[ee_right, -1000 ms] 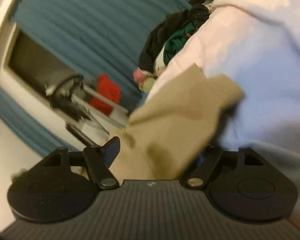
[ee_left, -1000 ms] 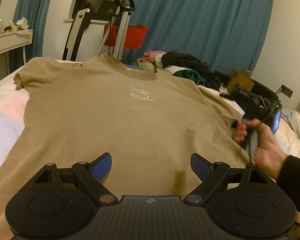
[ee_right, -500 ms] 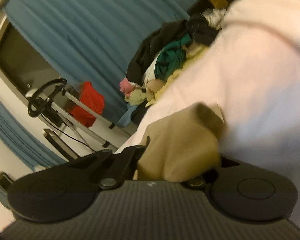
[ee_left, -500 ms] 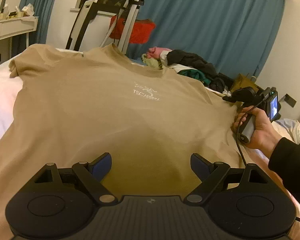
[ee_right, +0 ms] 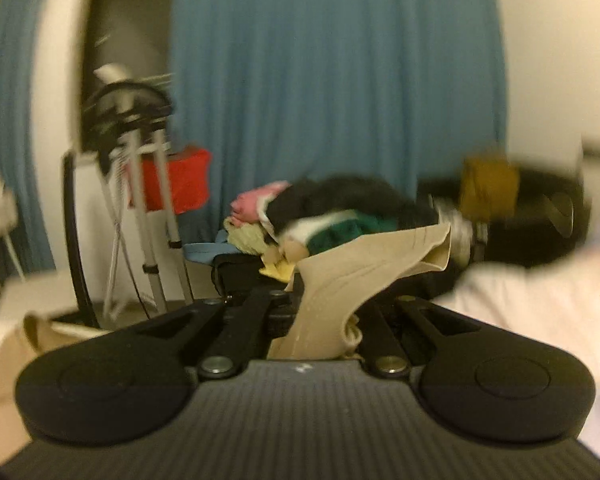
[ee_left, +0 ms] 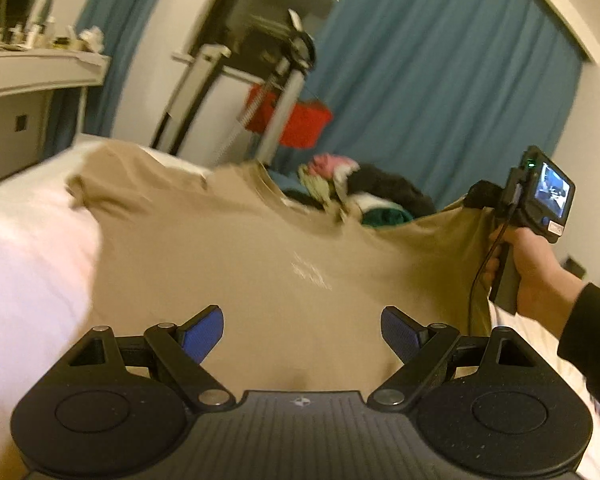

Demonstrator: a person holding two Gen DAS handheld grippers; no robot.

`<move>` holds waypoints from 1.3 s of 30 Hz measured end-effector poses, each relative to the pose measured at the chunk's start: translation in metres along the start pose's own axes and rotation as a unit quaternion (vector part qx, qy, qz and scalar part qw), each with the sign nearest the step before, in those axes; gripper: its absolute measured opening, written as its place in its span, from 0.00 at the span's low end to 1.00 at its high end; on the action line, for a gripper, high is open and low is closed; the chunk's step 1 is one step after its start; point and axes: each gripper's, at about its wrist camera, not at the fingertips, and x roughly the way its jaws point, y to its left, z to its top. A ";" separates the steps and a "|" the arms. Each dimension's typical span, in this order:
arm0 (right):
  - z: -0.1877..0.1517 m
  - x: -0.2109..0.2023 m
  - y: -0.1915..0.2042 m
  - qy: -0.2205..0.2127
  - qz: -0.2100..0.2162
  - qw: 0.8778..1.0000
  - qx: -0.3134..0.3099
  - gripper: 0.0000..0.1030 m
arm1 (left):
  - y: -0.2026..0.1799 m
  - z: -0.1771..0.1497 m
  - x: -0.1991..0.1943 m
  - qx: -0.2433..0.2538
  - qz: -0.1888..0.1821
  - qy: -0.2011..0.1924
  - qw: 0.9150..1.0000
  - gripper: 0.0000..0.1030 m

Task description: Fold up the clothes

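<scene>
Left wrist view showed a tan T-shirt (ee_left: 228, 264) spread across a white bed (ee_left: 24, 272). The left gripper (ee_left: 302, 330) hung over the bottom part of the shirt. Its two blue pads were wide apart, and it held nothing.

The right gripper (ee_right: 320, 316) was pinched tight on one sleeve of the shirt. A person's hand (ee_left: 528, 268) held that gripper up off the bed, at the right side. So the right side of the shirt was lifted and pulled tight. The rest of the shirt lay on the bed, with the neck hole far from the camera and the other sleeve out to the left.

The shirt looked flat and open. I could see no fold in it. My guess is that the sleeve was being carried over toward the middle to make a side fold. The other side and the bottom would be left to fold after that. The picture was blurry, so I cannot be sure.

A pile of other clothes (ee_left: 364, 192) sat past the far edge of the shirt, in pink, black, white and green. They looked bunched up, not folded. I could not see any basket or box for clothes. A red thing (ee_left: 296, 120) hung on a metal stand (ee_left: 284, 92) by the blue curtain (ee_left: 440, 92).
</scene>
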 end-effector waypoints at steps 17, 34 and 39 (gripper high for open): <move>-0.088 0.014 0.229 0.090 0.089 0.975 -0.183 0.09 | 0.081 0.006 -0.010 -0.106 0.050 0.008 0.993 0.86; -0.028 -0.143 0.077 0.086 0.194 0.977 -0.025 0.91 | 0.040 -0.012 0.005 -0.015 0.069 0.021 0.997 0.86; -0.056 -0.243 0.019 0.090 0.193 0.977 0.016 0.91 | 0.011 -0.025 -0.006 0.042 0.043 0.019 0.998 0.86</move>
